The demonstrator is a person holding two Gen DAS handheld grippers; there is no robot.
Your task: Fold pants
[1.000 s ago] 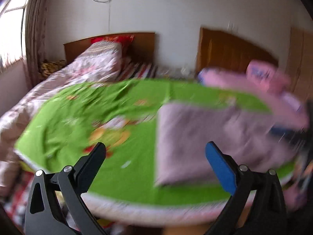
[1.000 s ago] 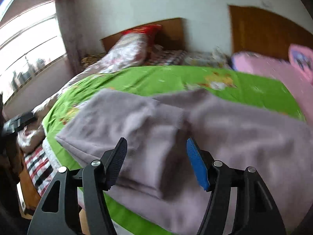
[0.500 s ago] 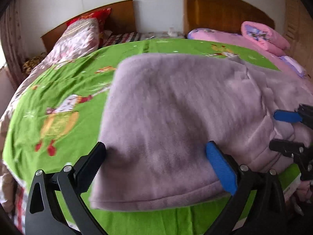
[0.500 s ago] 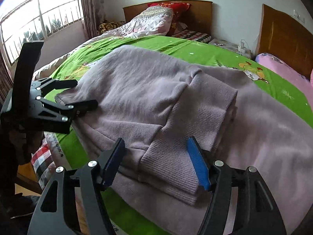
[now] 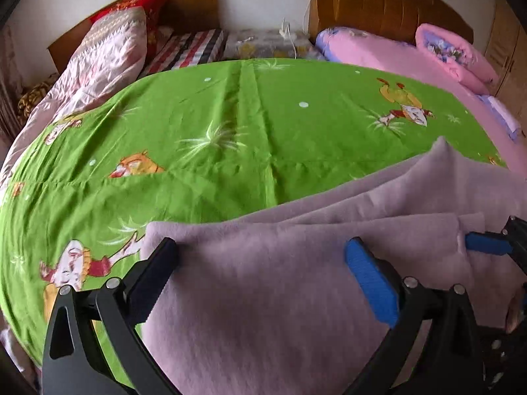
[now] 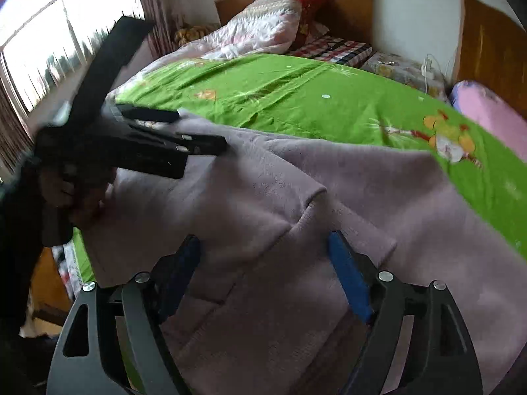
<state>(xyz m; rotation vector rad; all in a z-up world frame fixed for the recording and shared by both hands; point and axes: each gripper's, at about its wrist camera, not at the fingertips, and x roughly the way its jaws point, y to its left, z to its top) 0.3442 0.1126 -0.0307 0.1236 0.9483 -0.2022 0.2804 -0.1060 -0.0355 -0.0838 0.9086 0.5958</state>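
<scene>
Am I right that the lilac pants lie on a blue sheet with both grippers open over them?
Not quite: the sheet is green, as the left wrist view shows. The lilac pants do lie on it, left gripper and right gripper both open over them.

Your pants [image 5: 263, 296] run off the bottom and right edges of the left wrist view, so you cannot tell how far the folded layers reach, and they cover the near part of the green sheet [image 5: 230, 125]. In the right wrist view your left tool [image 6: 158, 131] is smeared by motion blur, its fingertips sit against the fabric, and whether cloth lies between them cannot be told. Your right tool [image 5: 487, 247] shows only one blue finger at the left view's right edge, the rest being cut off.
</scene>
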